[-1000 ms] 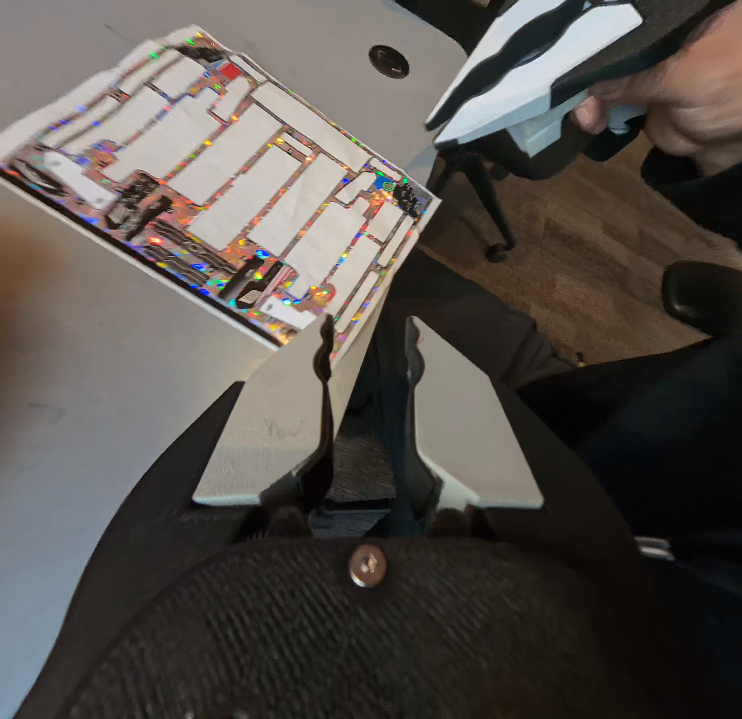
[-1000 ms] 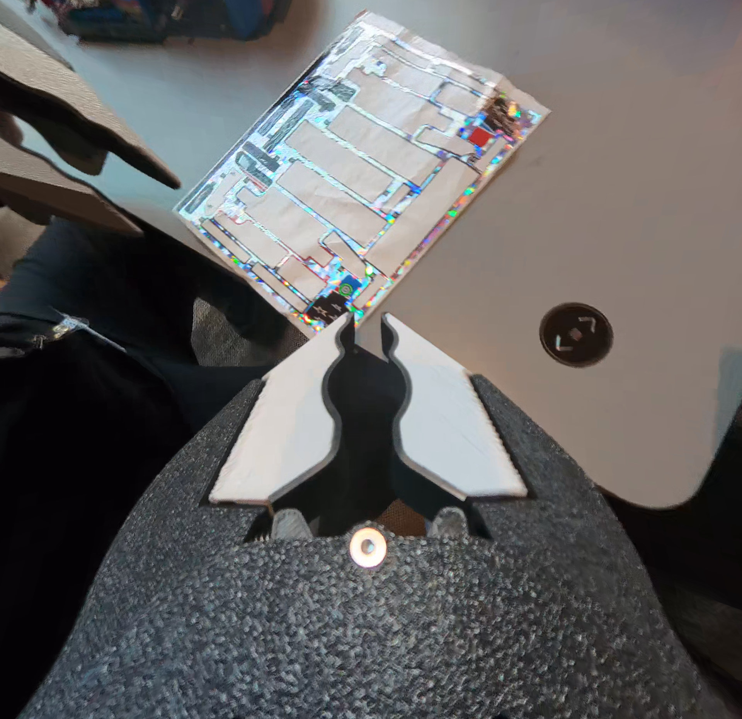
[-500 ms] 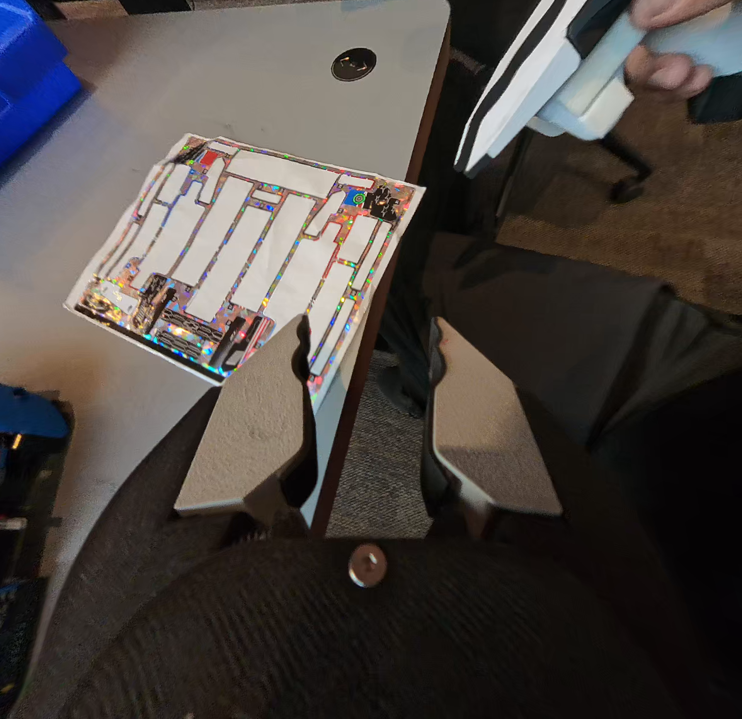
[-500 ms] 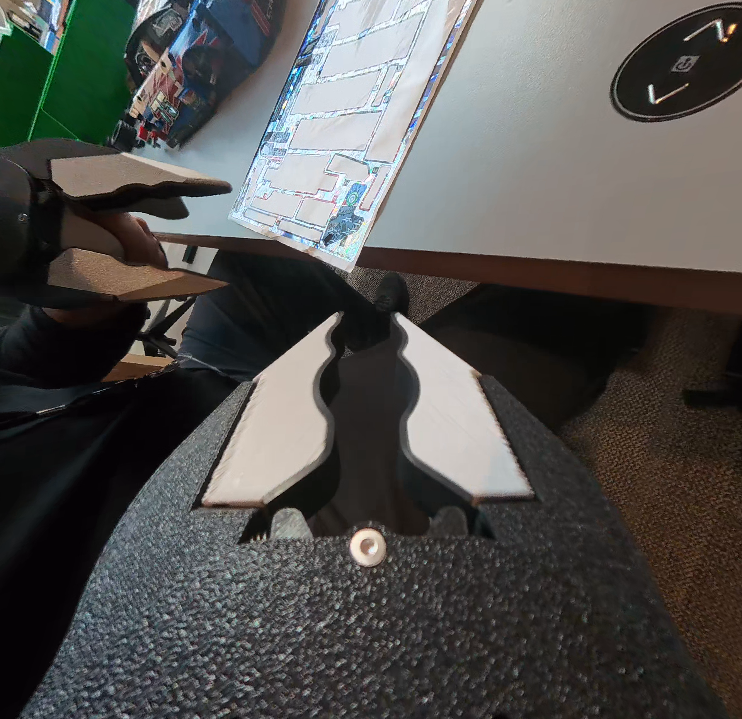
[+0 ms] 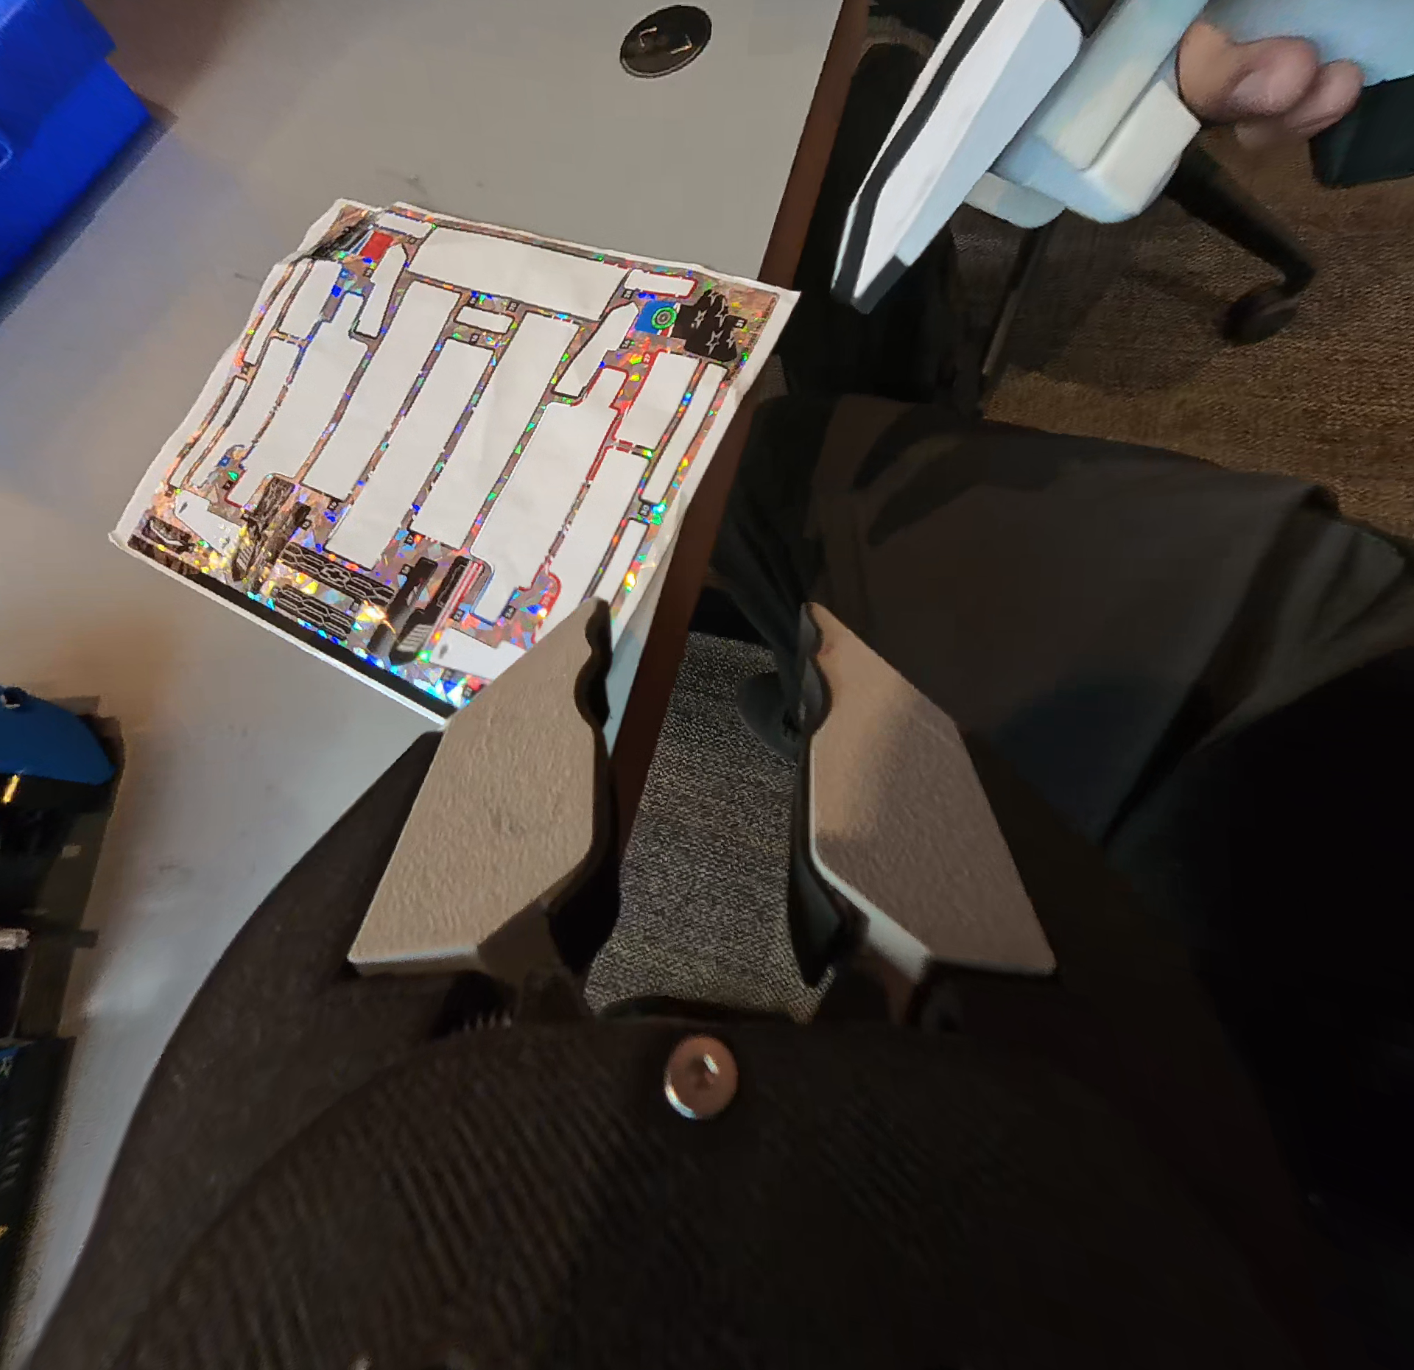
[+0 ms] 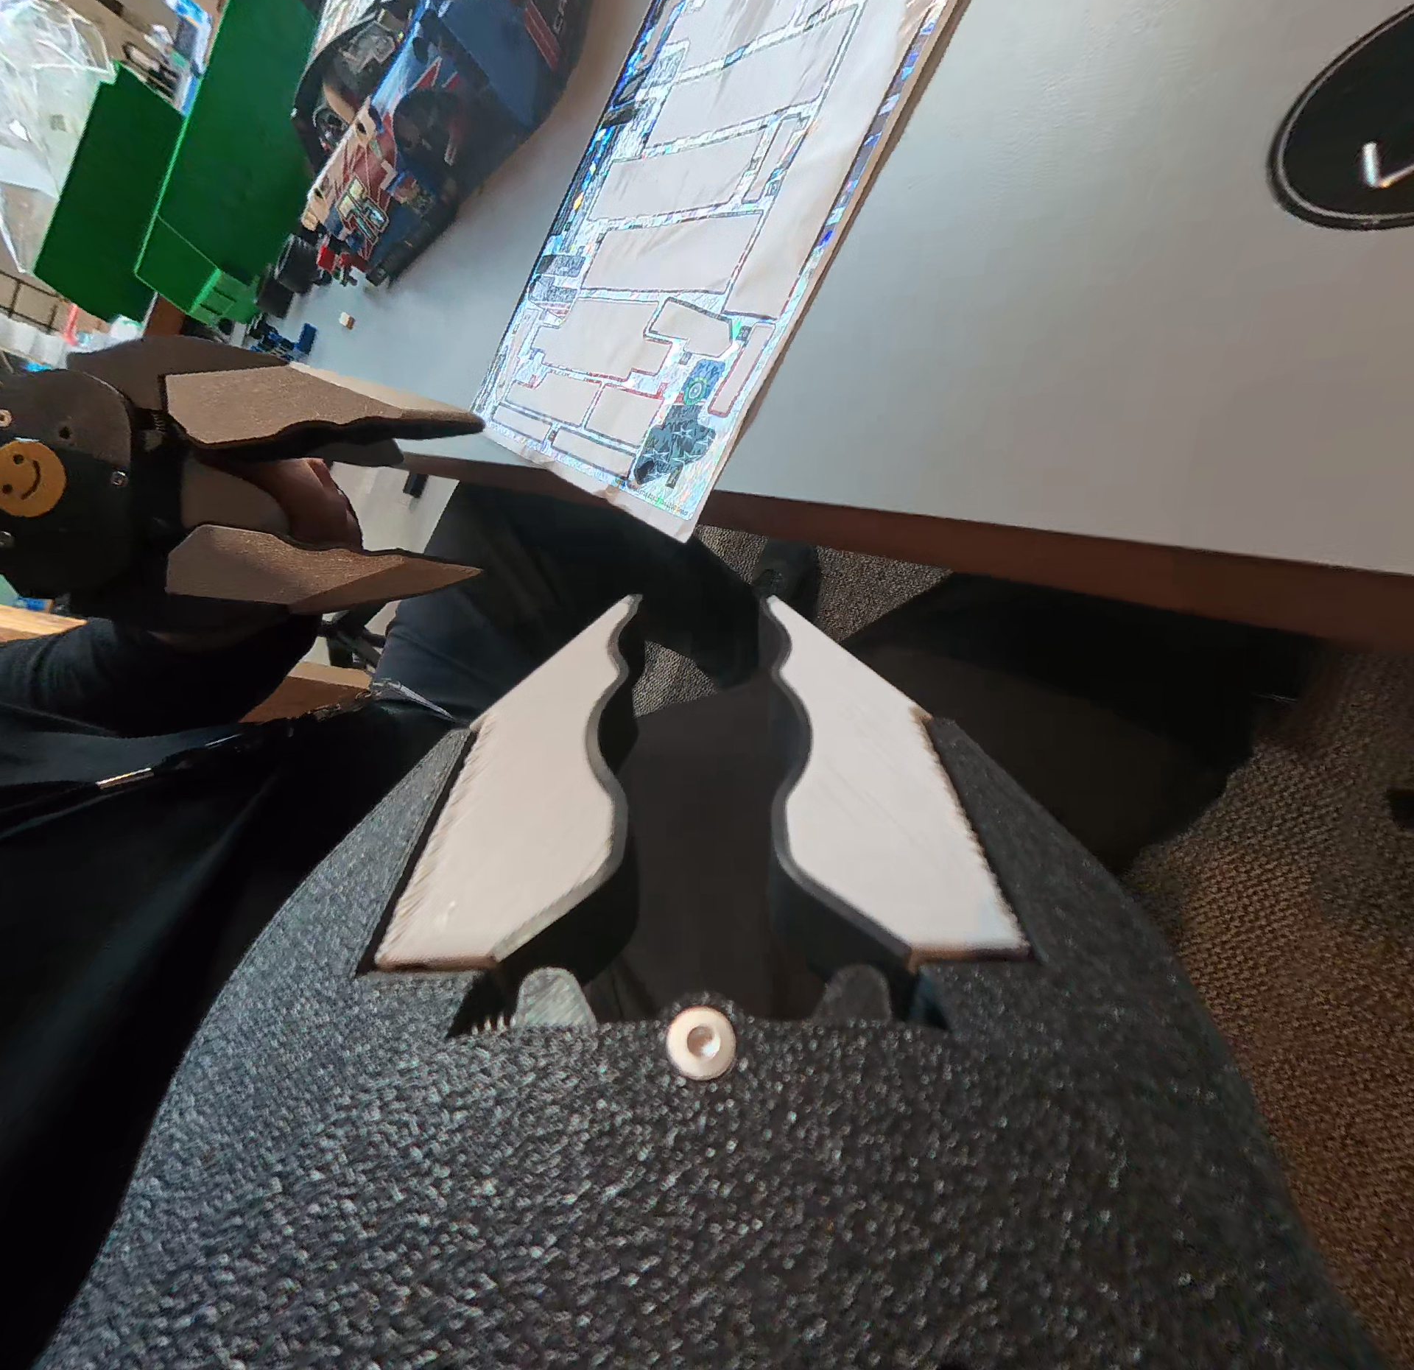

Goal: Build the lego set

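Both grippers empty, jaws apart: left gripper [image 5: 708, 648] wide open over the near bench [image 5: 474, 109] edge, one finger above the sticker sheet's corner, the other off the edge above the person's dark trousers [image 5: 1071, 568]; right gripper [image 6: 700, 629] part open, held below bench level, pointing at the bench edge. One holographic sticker sheet [image 5: 459, 430], most stickers already peeled, lies flat on the bench with its near corner overhanging the edge. Lego car [image 6: 428, 109], blue and red, sits farther along the bench beside green bins [image 6: 191, 155]; a round black grommet [image 5: 664, 36] is set in the bench past the sheet.
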Demonstrator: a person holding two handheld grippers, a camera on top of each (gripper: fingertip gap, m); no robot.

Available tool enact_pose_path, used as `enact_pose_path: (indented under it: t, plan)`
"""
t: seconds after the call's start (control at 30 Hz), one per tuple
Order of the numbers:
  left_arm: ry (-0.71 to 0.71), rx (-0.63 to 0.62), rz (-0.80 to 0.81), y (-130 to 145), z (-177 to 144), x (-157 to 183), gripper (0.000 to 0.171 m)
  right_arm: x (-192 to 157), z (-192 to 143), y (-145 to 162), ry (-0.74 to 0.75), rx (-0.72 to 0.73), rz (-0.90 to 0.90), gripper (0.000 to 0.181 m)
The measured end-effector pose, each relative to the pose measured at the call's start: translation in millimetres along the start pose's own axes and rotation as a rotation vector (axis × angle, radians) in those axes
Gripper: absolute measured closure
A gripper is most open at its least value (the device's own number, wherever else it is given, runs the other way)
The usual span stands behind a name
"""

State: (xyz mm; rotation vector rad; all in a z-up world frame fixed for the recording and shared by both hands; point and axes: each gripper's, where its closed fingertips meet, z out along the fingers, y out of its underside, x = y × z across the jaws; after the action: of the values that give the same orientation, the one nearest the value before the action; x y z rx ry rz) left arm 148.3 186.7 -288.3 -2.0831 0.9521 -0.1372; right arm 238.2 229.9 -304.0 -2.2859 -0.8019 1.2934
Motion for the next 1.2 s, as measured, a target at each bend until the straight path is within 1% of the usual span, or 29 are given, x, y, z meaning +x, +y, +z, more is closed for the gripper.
enact_pose_path:
  t: [0.13, 0.23, 0.43, 0.57, 0.67, 0.87, 1.0, 1.07, 1.2]
  plan:
    - [0.007, -0.016, 0.038, -8.5, 8.4, 1.8, 0.125, -2.3, 4.7, 1.9, -0.030, -0.015, 0.006, 0.152]
    - [0.035, -0.003, 0.025, -9.5, 10.1, 10.2, 0.126, -1.6, 3.8, 3.8, -0.034, -0.011, 0.002, 0.152]
    - [0.051, -0.009, -0.003, 9.6, 6.4, 18.1, 0.127, 2.0, 3.3, 9.5, -0.008, -0.019, -0.048, 0.151]
    - [0.079, -0.020, -0.075, 24.1, 2.6, 22.2, 0.128, 6.4, 6.3, 9.6, 0.044, -0.046, -0.092, 0.151]
    - [0.080, -0.031, -0.099, 32.4, -0.5, 22.9, 0.129, 0.5, 8.2, 4.7, 0.016, -0.033, -0.082, 0.151]
    - [0.069, -0.028, -0.100, 39.3, -6.6, 21.9, 0.131, -12.5, 12.2, -5.8, -0.062, -0.003, -0.027, 0.151]
    - [0.072, -0.025, -0.109, 42.3, -10.1, 23.5, 0.132, -4.1, 12.5, 0.5, -0.021, -0.040, -0.036, 0.152]
    - [0.072, -0.018, -0.110, 43.2, -11.8, 24.3, 0.133, -3.7, 10.9, -0.1, -0.023, -0.040, -0.028, 0.152]
    - [0.084, -0.017, -0.125, 46.9, -11.5, 27.2, 0.133, -14.4, 13.2, -12.6, -0.101, 0.004, 0.027, 0.152]
